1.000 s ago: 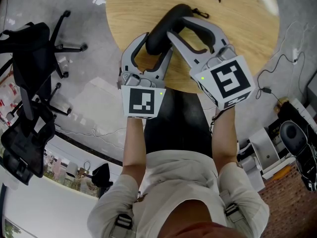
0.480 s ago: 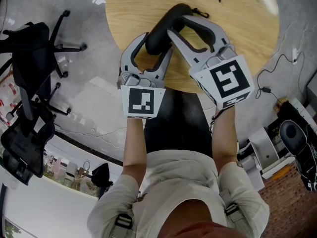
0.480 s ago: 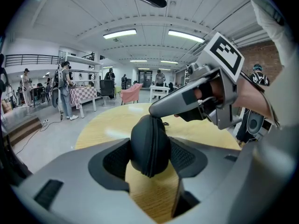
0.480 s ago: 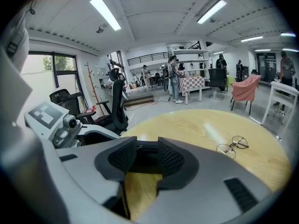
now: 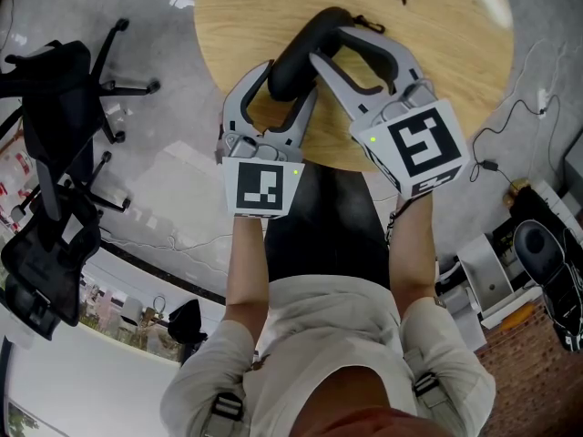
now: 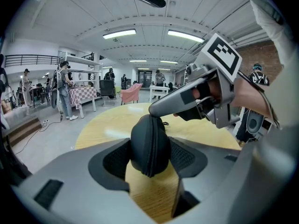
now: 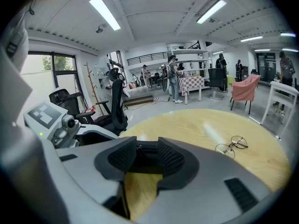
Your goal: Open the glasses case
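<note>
A black glasses case (image 5: pixel 296 57) is held over the tabletop (image 5: pixel 455 53), clenched in the left tongs (image 6: pixel 150 154), its zip edge pinched by the right tongs (image 7: pixel 147 158). Nothing has been moved; the case remains closed.

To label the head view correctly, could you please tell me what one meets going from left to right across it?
Office chair → left gripper → right gripper → floor cable. The glasses case, clamped by both grippers, overlaps them, so it is left out.
</note>
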### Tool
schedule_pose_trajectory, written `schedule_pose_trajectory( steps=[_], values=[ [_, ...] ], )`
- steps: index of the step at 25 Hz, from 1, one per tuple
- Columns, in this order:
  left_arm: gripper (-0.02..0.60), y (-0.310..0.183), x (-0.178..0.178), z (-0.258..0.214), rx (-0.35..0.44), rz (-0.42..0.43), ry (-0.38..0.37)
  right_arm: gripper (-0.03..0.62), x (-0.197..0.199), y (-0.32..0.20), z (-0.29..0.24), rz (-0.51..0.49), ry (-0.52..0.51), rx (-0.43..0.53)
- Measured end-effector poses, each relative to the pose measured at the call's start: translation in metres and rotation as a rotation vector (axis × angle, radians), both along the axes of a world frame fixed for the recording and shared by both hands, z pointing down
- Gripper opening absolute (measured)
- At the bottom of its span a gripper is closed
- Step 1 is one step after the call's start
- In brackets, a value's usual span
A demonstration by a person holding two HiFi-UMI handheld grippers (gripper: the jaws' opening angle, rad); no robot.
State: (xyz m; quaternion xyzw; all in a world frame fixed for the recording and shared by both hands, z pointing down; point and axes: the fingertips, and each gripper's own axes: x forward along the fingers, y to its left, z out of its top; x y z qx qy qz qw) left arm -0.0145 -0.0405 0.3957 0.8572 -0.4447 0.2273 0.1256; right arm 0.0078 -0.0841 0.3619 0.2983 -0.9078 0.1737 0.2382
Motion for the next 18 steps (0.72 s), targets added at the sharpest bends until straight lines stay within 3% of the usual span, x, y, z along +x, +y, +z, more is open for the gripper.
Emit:
schedule_pose_trajectory(
  steps=[18],
  values=[
    [0.268,-0.0002,0.0002,0.0011,-0.005,-0.006,0.001,0.161,0.0051,-0.0075,0.0036,0.008,0.009,0.005]
  ],
)
